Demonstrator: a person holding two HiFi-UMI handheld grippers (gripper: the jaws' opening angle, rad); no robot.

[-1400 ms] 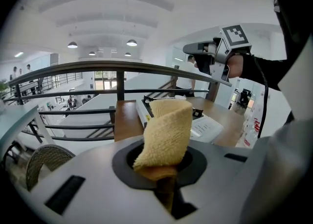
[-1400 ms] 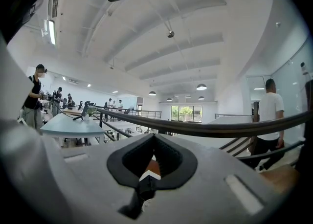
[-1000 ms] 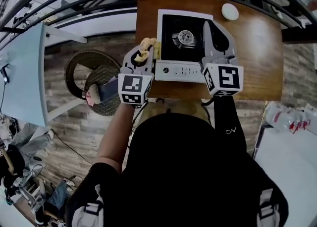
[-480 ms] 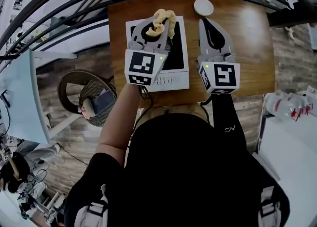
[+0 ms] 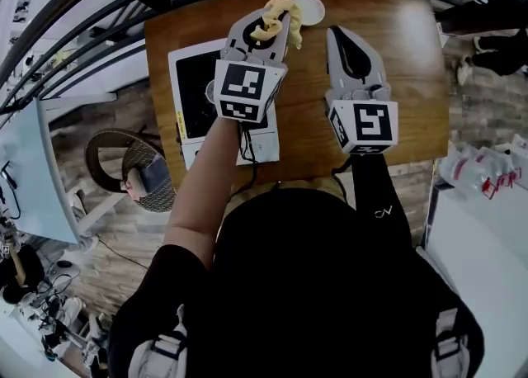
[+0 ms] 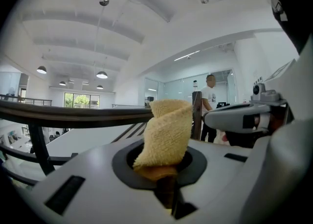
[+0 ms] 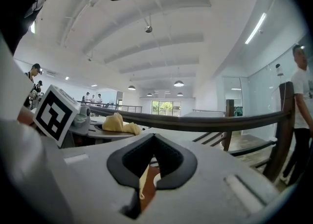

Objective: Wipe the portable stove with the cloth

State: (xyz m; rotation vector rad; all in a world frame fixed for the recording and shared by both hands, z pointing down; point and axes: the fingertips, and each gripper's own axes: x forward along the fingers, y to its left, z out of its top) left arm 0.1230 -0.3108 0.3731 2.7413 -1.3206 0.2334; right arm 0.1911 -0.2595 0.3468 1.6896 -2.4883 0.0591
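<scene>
Change noted: a second ago the left gripper sat at the 9 o'clock edge of the portable stove. Half a second ago it was over the black top, and now it is past the stove's 1 o'clock corner, above bare table. The right gripper has likewise gone from over the stove's 3 o'clock side to open wood well to its right. The stove also sits further toward 9 o'clock in the head view, so we reckon the head turned too. Our reading is that one sweep across the top is finished and the cloth has run off the far side, so the next pass would need a return to the stove. The left gripper is clamped on the cloth, a yellow terry piece standing folded above the closed jaws in the left gripper view. In the head view it hangs just beside a small white dish at the table's 12 o'clock. The right gripper's jaws are together with nothing in them, only a sliver of table showing through. The stove lies at 9 o'clock on the table, a white casing with a black top panel and a control strip on the near edge. Its burner is hidden under the left gripper and forearm. We cannot tell from here whether the top is clean.
</scene>
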